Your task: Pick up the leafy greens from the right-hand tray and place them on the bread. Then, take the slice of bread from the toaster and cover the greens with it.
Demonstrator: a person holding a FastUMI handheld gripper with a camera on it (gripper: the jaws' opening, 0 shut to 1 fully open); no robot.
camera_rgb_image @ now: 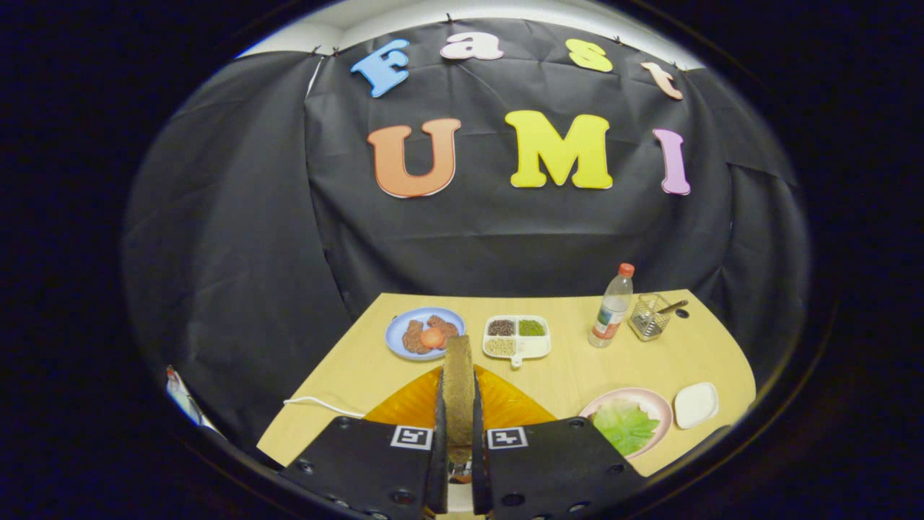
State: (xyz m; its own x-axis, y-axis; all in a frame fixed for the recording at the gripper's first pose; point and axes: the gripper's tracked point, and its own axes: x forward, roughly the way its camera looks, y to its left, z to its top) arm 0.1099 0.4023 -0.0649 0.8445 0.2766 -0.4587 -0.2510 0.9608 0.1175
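Brown bread slice (458, 386) is standing on edge between the claw (458, 426) fingers, pinched narrow, long axis running forward. Leafy greens (625, 426) are lying in the pink tray (653, 399), just right of the claw, over the orange plate (411, 401).

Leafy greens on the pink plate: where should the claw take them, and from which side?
Probably from above. The leafy greens lie flat in the pink plate, so its rim would likely hinder a sideways approach. Pinch a ruffled fold near the middle, with the fingers straddling it. Note that the claw is now shut on the bread slice, held upright on edge.
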